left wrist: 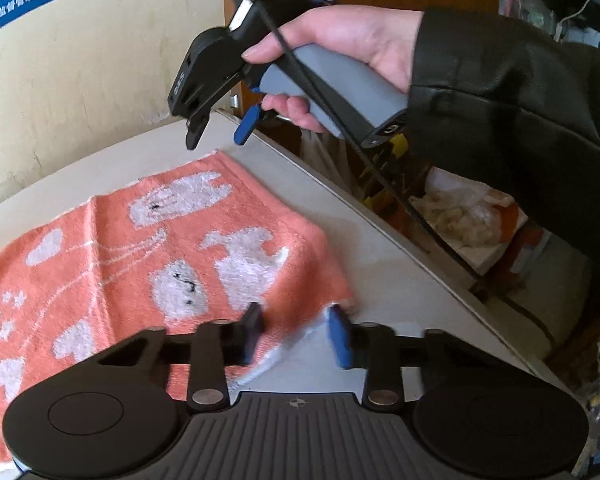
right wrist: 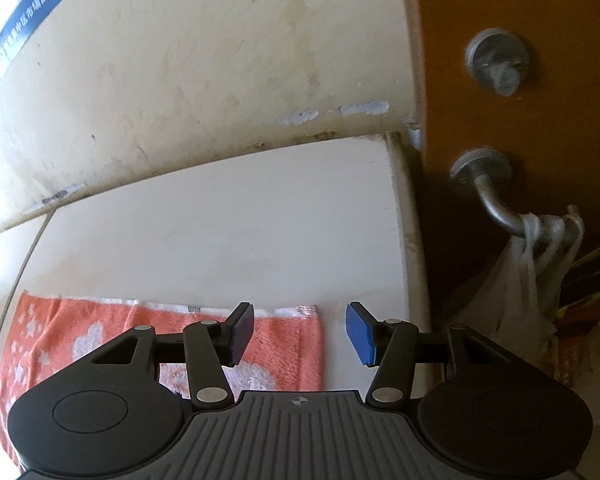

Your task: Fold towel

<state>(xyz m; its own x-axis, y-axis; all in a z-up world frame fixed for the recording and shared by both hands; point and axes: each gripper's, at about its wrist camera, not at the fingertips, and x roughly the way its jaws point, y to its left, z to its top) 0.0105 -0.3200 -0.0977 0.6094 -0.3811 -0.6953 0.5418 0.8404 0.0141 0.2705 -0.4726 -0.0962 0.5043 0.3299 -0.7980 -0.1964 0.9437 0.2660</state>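
Orange towel on white table, both tools released, blue sign reading 市场监督管理局制

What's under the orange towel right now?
The orange towel lies spread on the white tabletop, bare beyond its edges. Whatever sits beneath the cloth is covered. Left gripper and right gripper are open above it.
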